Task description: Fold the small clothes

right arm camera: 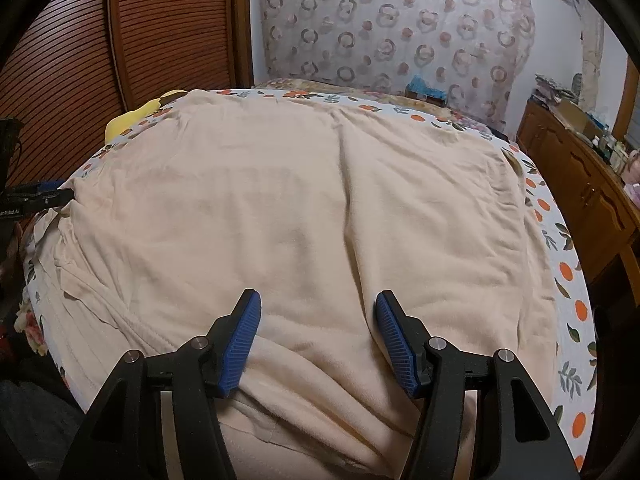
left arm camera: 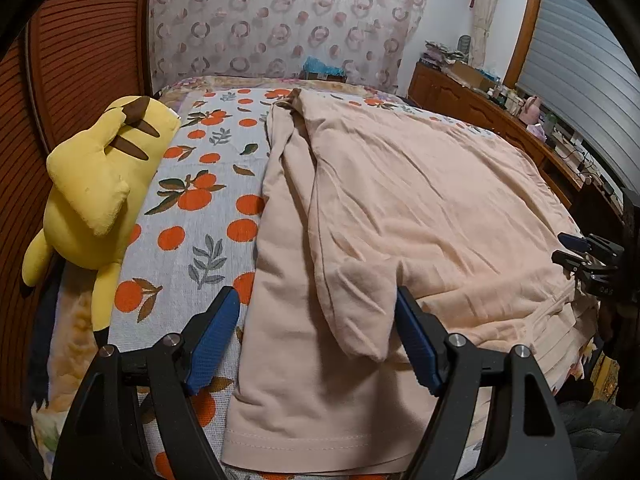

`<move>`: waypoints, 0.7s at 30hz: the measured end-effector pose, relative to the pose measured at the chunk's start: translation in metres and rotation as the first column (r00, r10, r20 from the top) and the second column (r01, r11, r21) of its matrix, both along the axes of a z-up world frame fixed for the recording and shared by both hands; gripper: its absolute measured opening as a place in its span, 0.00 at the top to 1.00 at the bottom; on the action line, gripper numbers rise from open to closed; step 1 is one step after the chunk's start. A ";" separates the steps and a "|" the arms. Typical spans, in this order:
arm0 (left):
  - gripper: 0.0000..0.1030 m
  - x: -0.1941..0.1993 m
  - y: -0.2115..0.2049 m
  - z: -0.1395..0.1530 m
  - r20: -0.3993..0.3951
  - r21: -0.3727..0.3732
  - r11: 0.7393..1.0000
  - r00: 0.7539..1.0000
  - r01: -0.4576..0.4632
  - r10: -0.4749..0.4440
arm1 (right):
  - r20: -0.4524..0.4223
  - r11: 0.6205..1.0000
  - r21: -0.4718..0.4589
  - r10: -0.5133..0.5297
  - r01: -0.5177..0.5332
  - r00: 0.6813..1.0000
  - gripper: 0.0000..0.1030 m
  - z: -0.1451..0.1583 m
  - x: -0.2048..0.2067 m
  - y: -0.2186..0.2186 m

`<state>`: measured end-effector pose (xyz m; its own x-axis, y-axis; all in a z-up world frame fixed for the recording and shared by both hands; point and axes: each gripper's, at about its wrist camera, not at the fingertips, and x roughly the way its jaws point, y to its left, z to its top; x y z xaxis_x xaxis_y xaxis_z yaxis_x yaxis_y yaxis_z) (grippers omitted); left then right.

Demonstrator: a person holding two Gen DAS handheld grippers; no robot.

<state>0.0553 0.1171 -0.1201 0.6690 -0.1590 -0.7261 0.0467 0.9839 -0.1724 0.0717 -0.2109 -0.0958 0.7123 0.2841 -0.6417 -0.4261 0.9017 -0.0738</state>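
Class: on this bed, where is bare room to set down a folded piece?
Free: the orange-print sheet between the yellow plush toy and the peach garment, and a narrow strip at its other side. Crowded: the middle, under the garment.

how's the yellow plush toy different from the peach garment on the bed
The yellow plush toy is stuffed and bulky; the peach garment lies flat and wrinkled. The toy is bright yellow with brown stripes, while the garment is plain pale peach. The toy sits at the bed's edge by the wooden wall, whereas the garment spreads over most of the orange-print bedspread. Both are soft and rest on that bedspread.
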 end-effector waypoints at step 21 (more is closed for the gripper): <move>0.90 0.000 -0.012 0.000 0.006 -0.038 0.996 0.997 0.076 -0.075 | -0.016 1.000 0.017 0.002 -0.002 1.000 0.22 -0.001 -0.011 -0.012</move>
<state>0.0549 0.1055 -0.1202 0.6571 -0.2371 -0.7155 0.1215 0.9702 -0.2098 0.0606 -0.2227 -0.0964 0.7018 0.2962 -0.6479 -0.4286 0.9020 -0.0519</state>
